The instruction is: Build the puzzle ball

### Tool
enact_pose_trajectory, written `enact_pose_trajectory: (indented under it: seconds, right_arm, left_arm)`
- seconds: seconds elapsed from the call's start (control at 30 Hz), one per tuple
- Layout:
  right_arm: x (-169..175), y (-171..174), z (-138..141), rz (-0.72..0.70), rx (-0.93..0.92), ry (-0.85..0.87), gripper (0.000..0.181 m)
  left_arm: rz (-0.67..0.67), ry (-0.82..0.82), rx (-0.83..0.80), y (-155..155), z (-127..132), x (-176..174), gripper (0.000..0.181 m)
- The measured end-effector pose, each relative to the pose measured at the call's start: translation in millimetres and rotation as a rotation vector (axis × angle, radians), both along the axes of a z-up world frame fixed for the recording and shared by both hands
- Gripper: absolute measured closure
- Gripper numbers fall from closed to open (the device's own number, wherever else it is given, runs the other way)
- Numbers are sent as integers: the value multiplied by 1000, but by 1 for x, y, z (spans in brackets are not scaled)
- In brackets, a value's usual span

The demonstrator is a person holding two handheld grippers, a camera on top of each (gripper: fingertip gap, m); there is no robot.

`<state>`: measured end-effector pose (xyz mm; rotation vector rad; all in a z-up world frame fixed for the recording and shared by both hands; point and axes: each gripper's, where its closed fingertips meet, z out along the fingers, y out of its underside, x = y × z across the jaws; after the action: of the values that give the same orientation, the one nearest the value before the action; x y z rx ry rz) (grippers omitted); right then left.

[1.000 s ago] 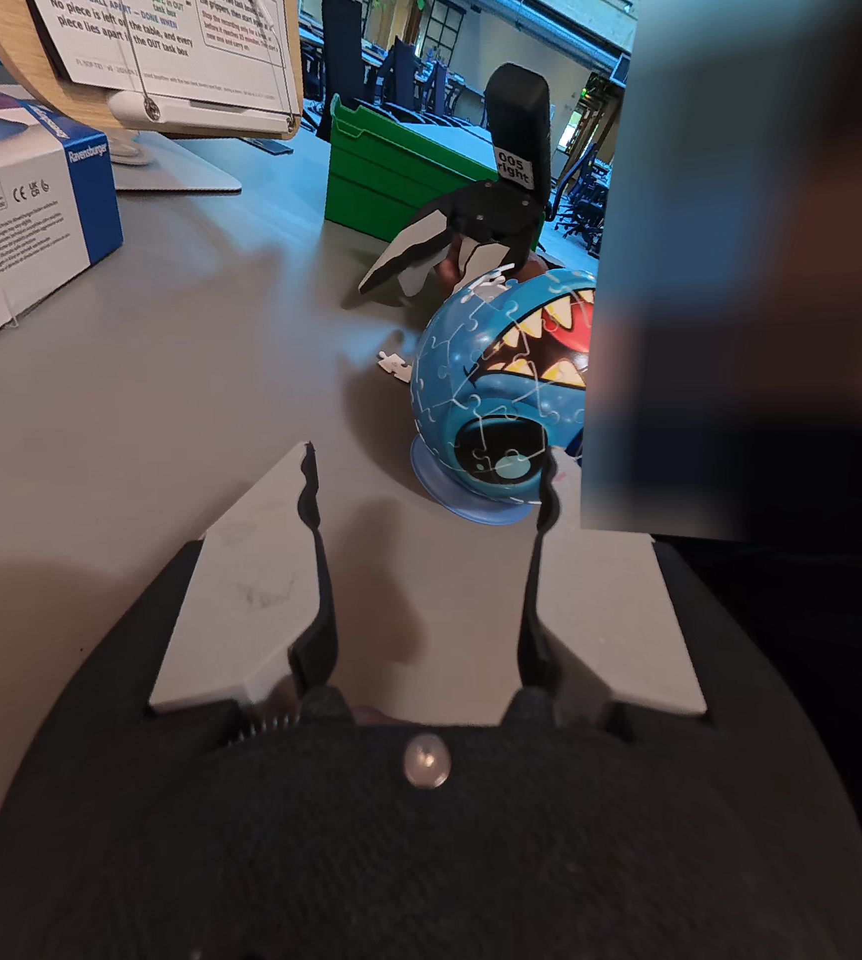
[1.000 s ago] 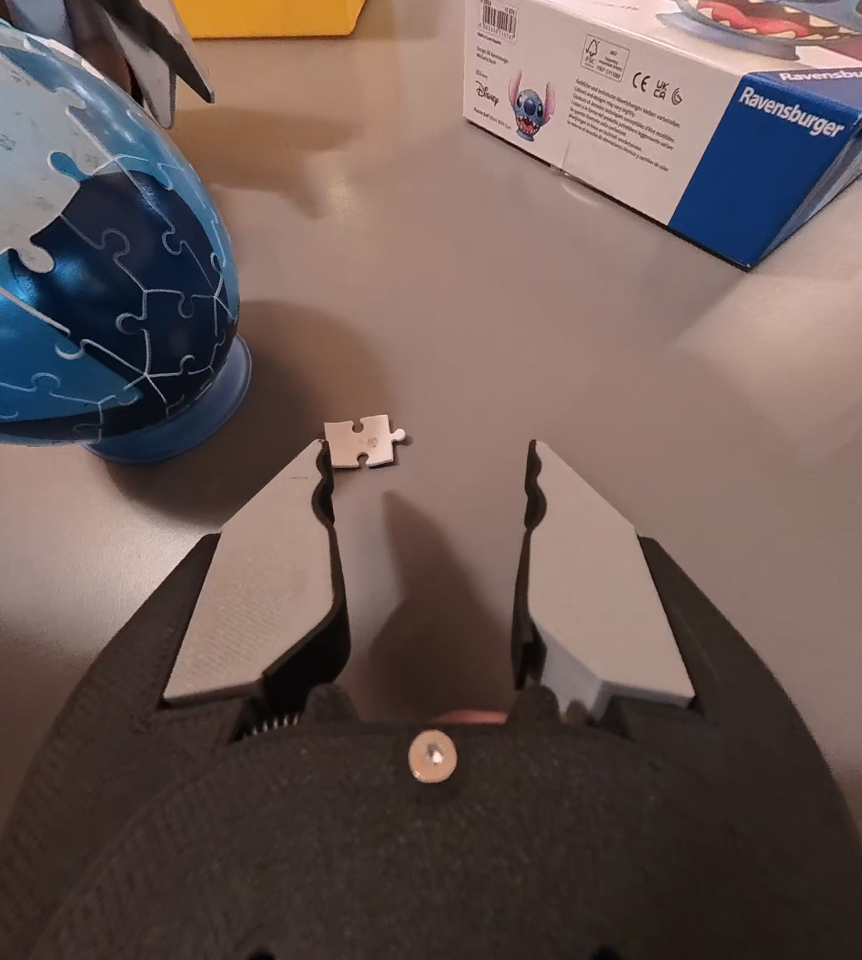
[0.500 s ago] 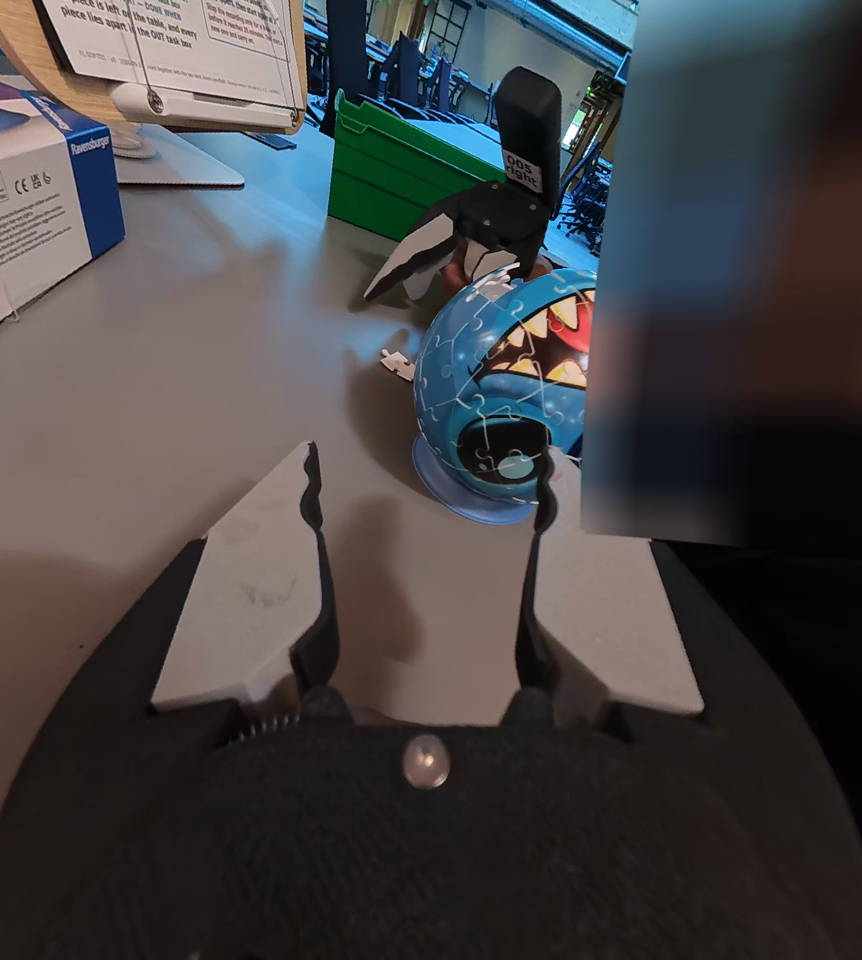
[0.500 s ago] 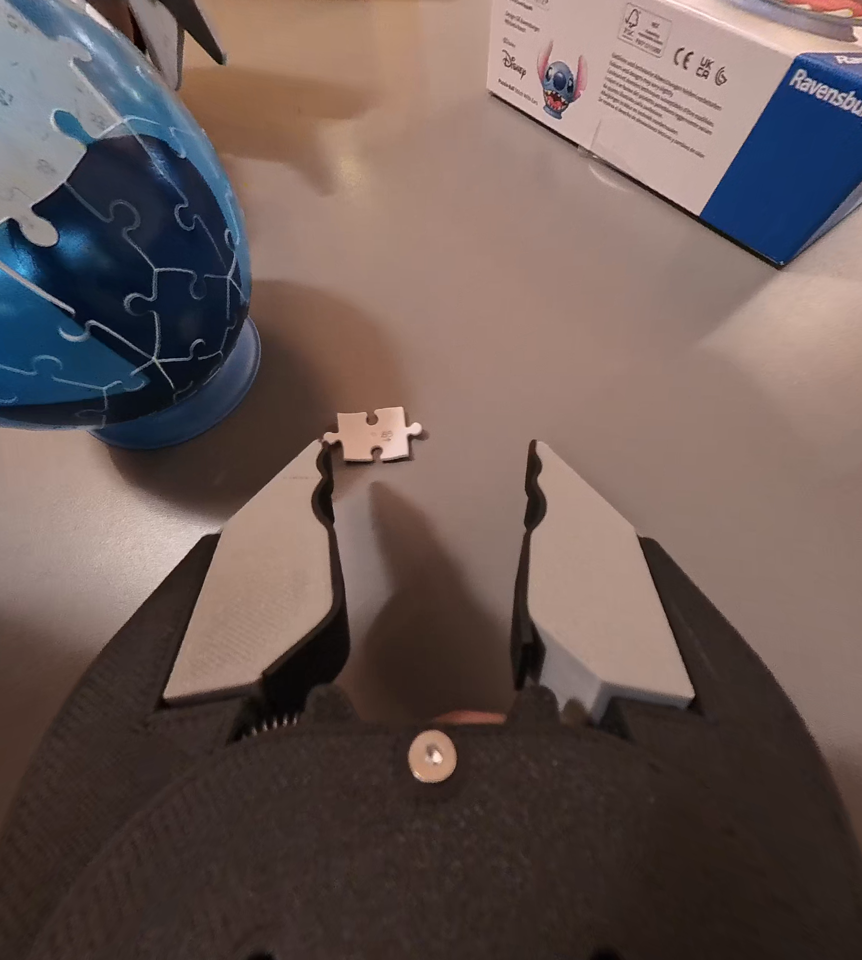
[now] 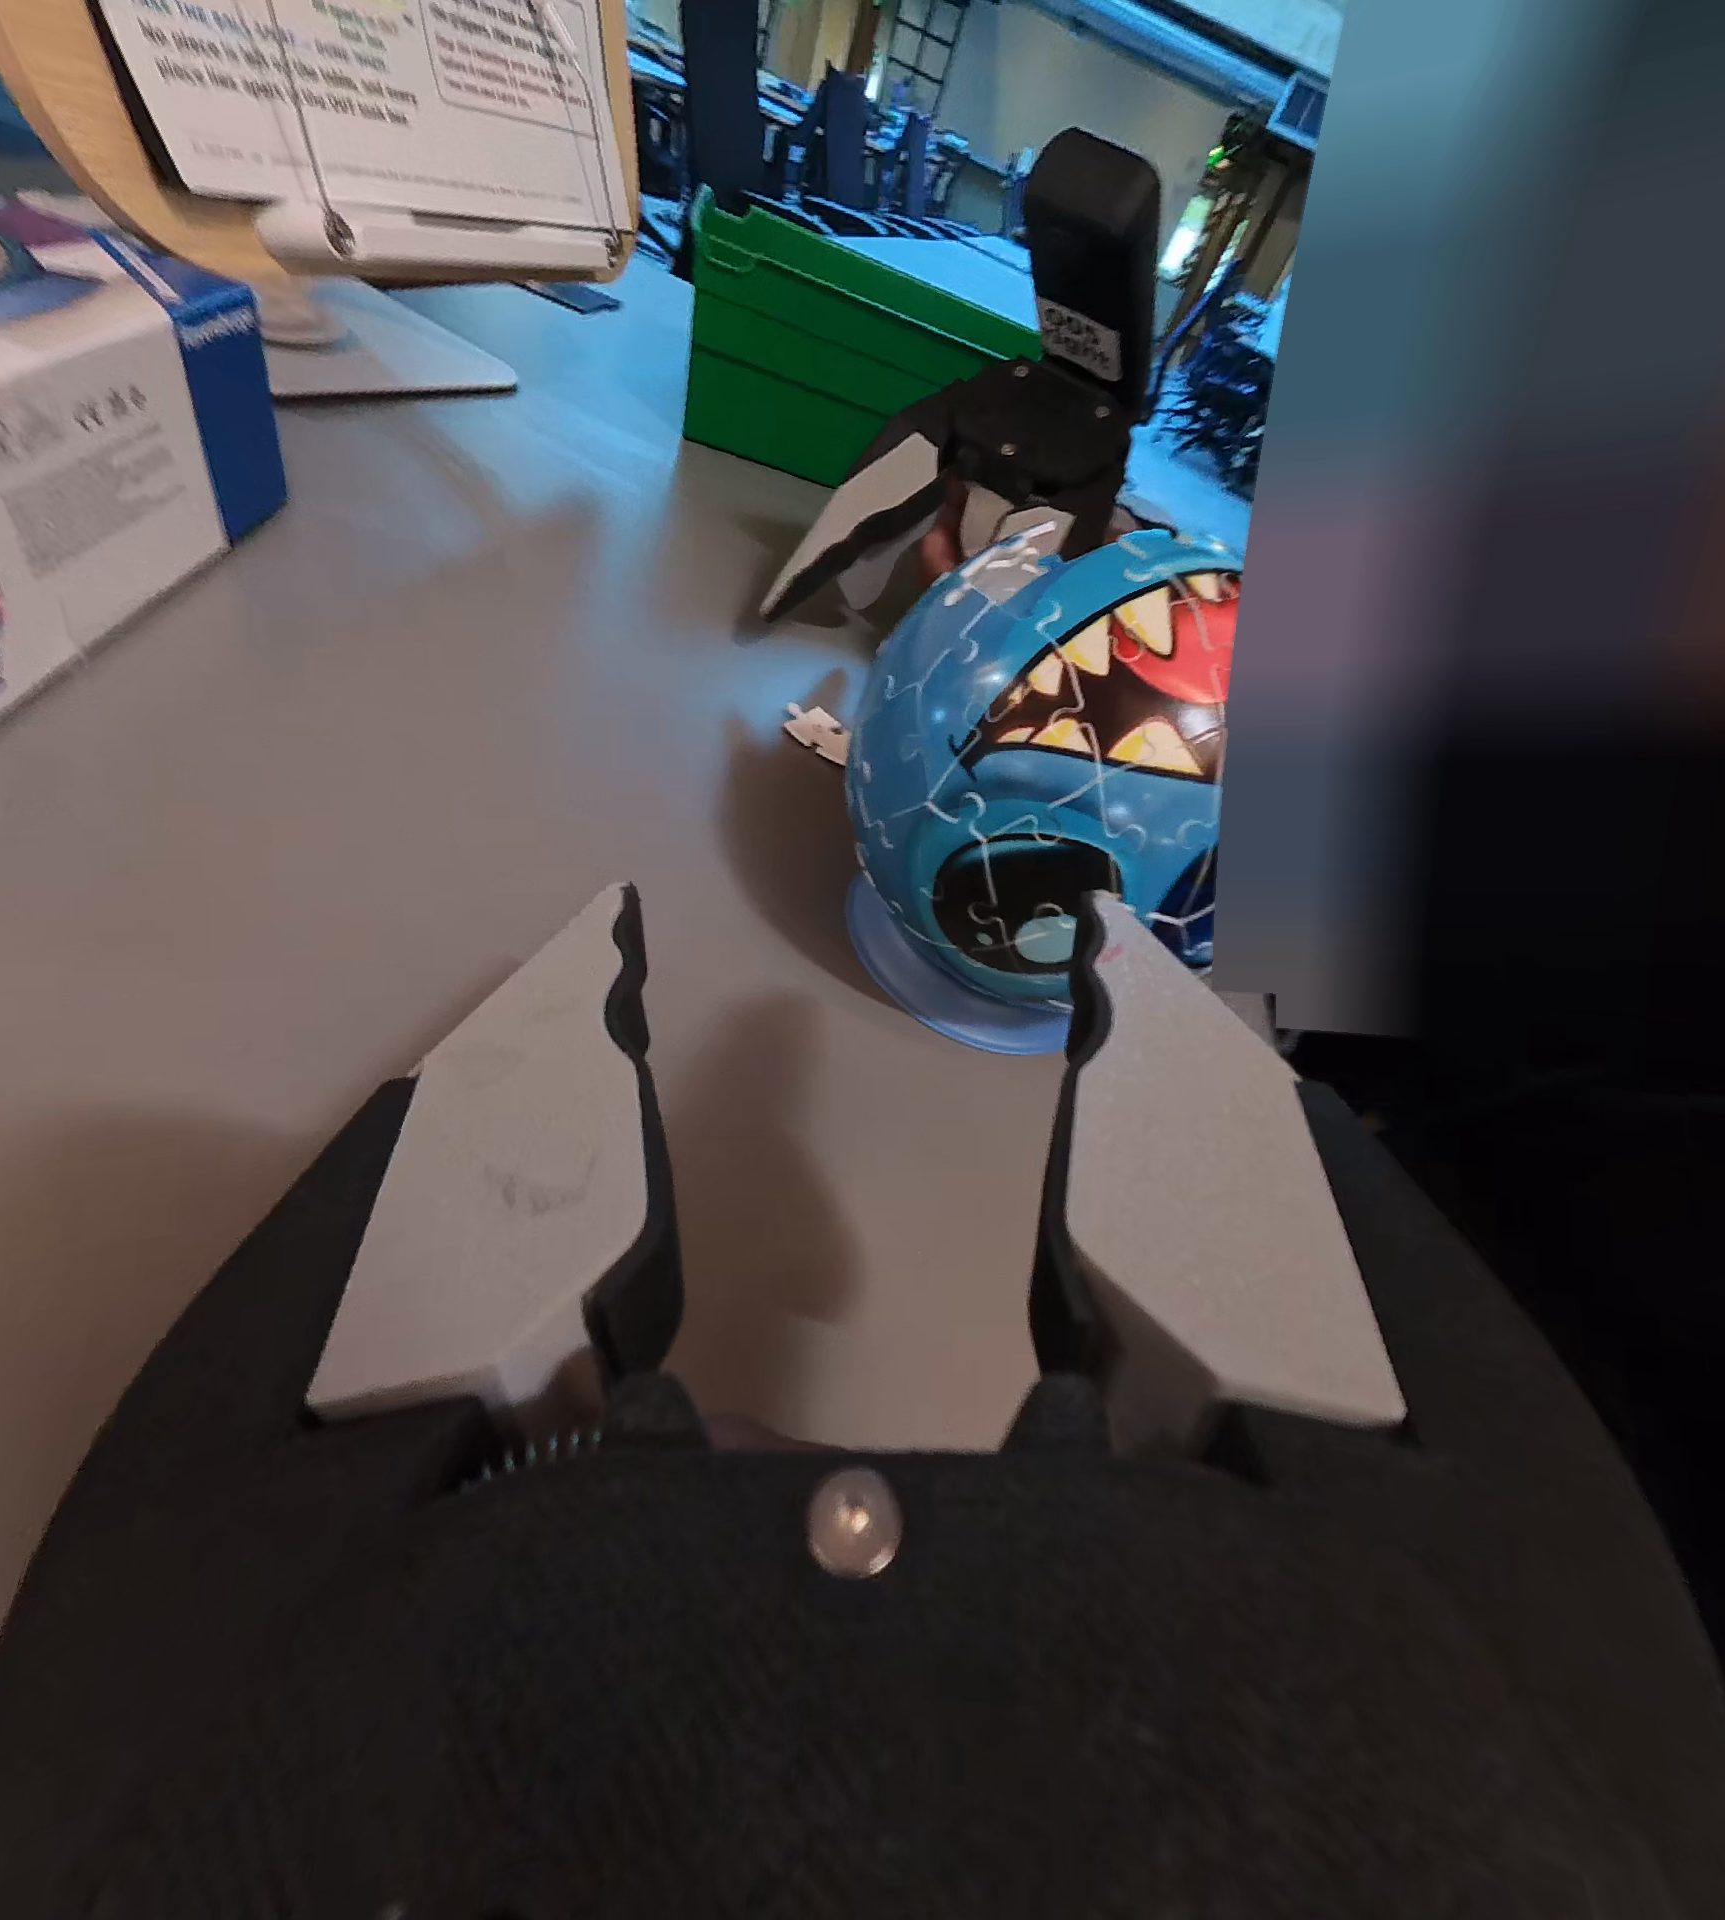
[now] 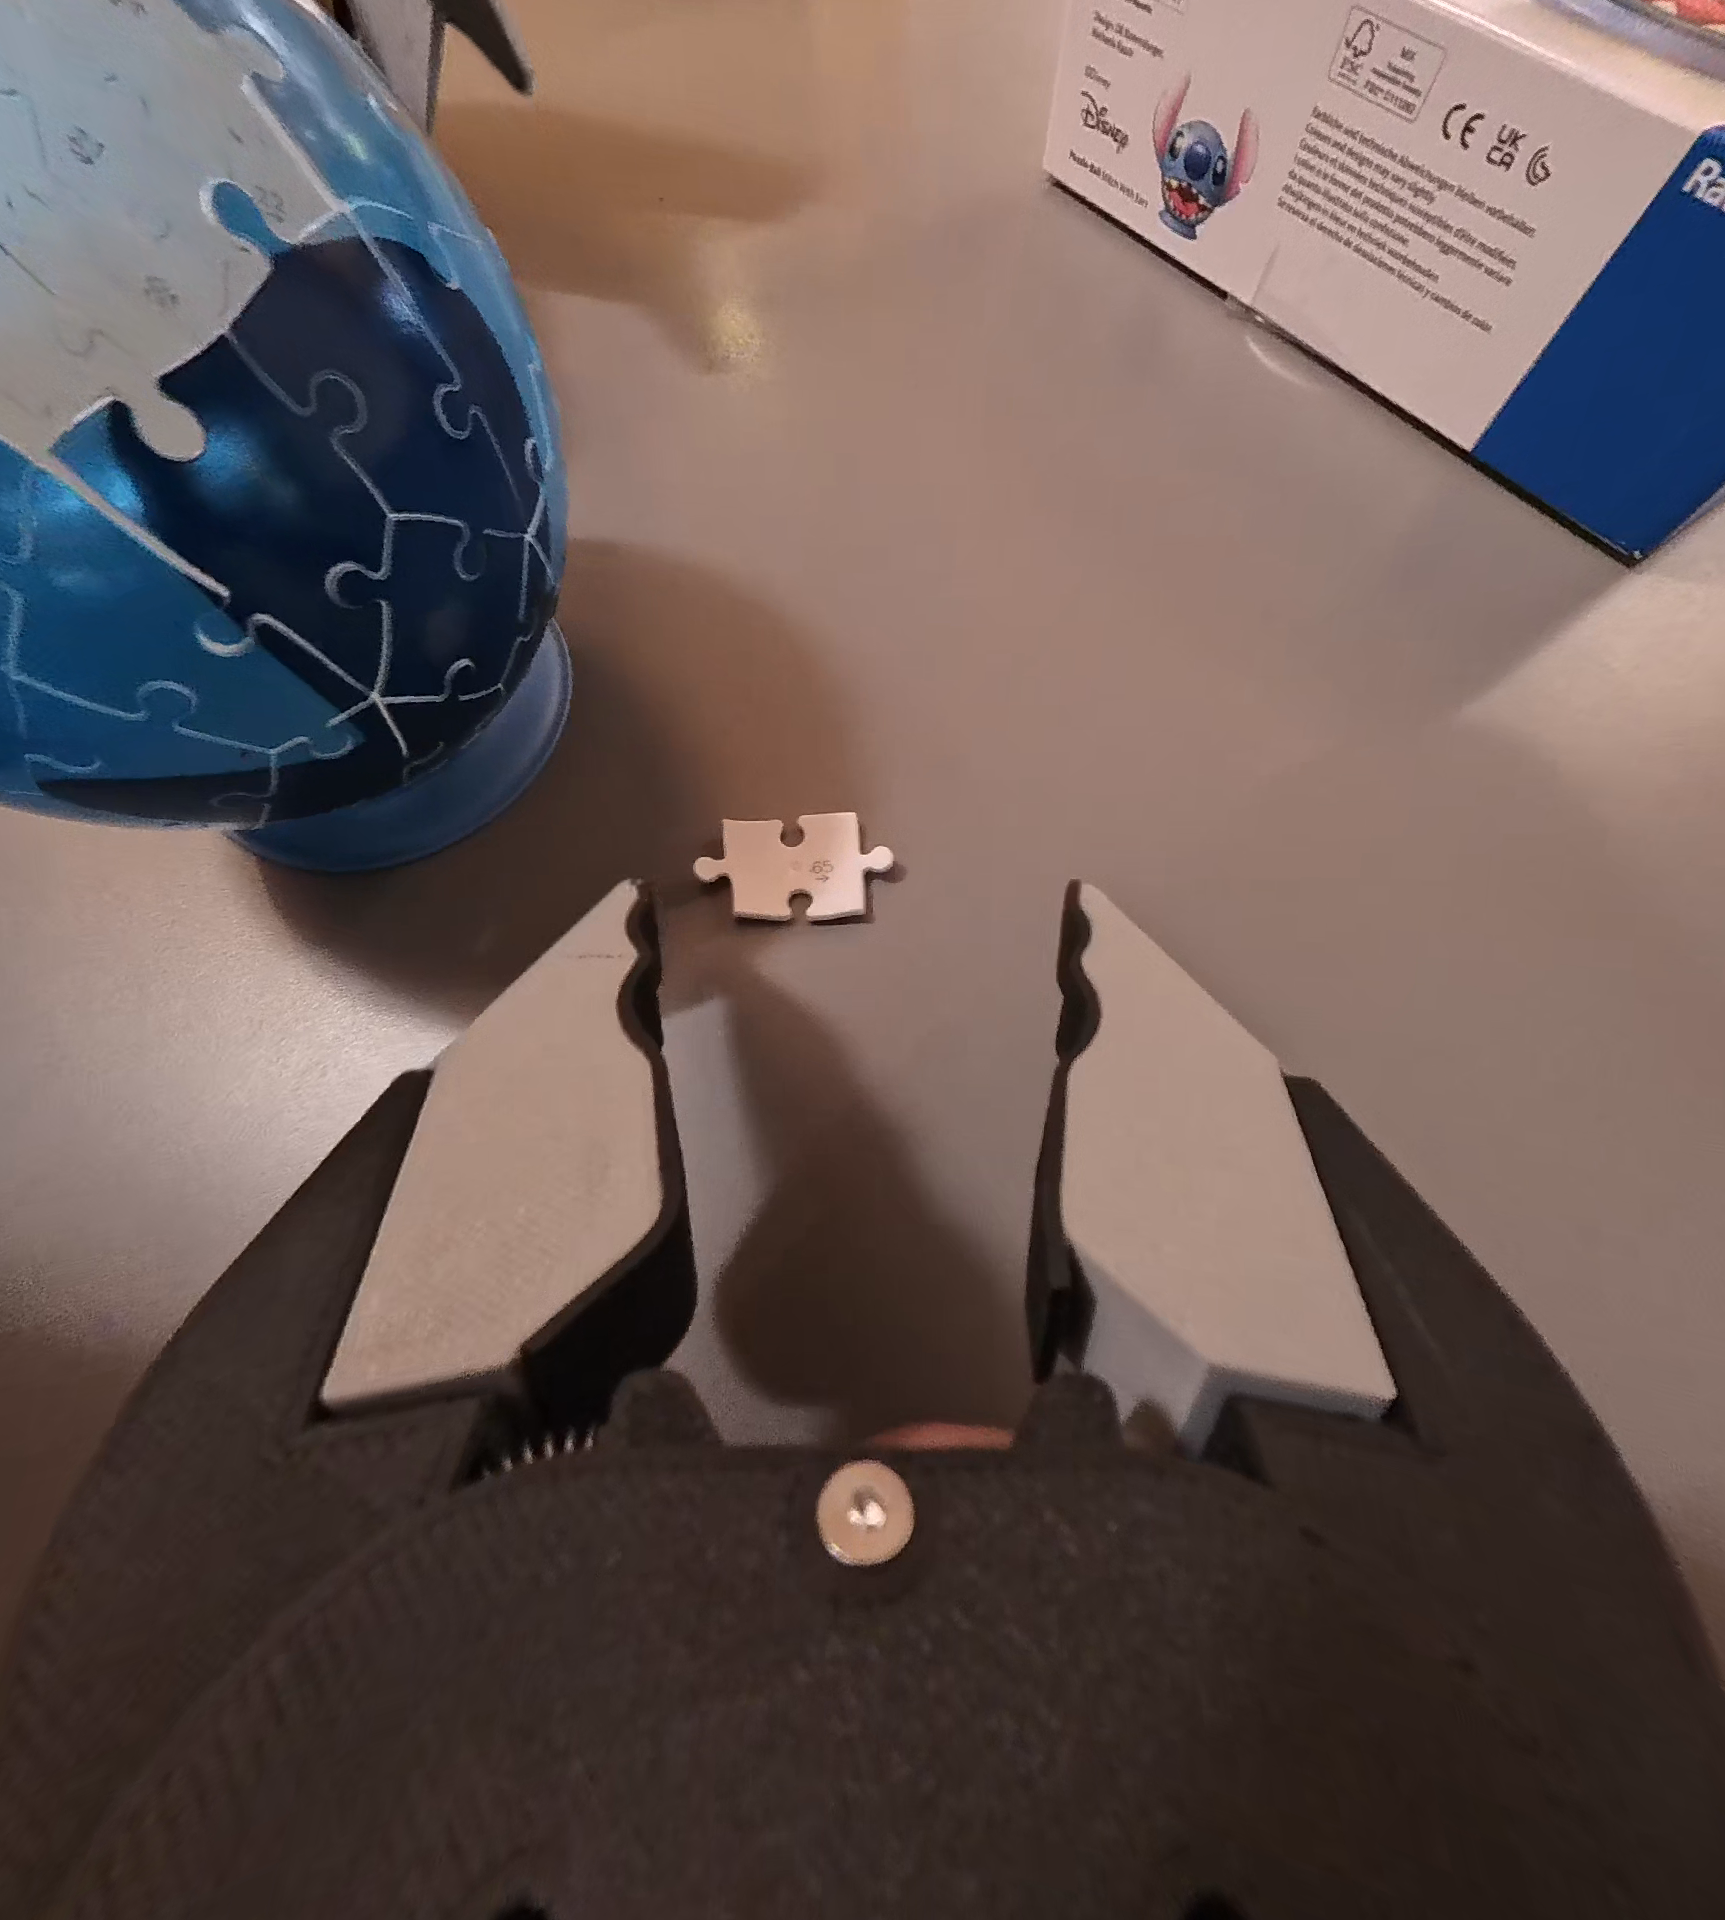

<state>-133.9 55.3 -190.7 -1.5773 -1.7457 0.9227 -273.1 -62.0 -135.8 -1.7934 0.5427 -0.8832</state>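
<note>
The blue puzzle ball (image 5: 1034, 790), with a toothed mouth and a dark eye, stands on a blue ring base on the grey table. In the right wrist view the ball (image 6: 214, 499) is at the upper left with an open gap in its shell. A loose white puzzle piece (image 6: 796, 868) lies face down just beyond my right gripper (image 6: 858, 894), which is open and empty. The piece also shows in the left wrist view (image 5: 816, 724), left of the ball. My left gripper (image 5: 858, 904) is open and empty, short of the ball. The right gripper also shows in the left wrist view (image 5: 993, 488) behind the ball.
The puzzle's white and blue box (image 6: 1440, 239) lies at the upper right, and shows in the left wrist view (image 5: 58, 499) at the left. A green bin (image 5: 816, 353) and a stand holding a printed sheet (image 5: 370, 135) are at the back. A blurred patch covers the right side.
My right gripper has moved so the loose piece sits more between its fingertips, and the ball and box have slid right in its view. My left gripper has barely shifted.
</note>
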Motion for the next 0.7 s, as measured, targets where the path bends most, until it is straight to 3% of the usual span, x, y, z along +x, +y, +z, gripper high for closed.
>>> enact_pose_trajectory:
  seconds: [0.37,0.47,0.7]
  right_arm:
    - [-15,-13,-18,108,153,-91,112]
    - [-17,-17,-19,132,119,-102,139]
    - [-16,-10,-16,86,108,-85,148]
  left_arm:
    - [162,180,-1,21,2,-29,102]
    - [175,255,26,25,12,-27,102]
    - [157,456,136,41,47,0,109]
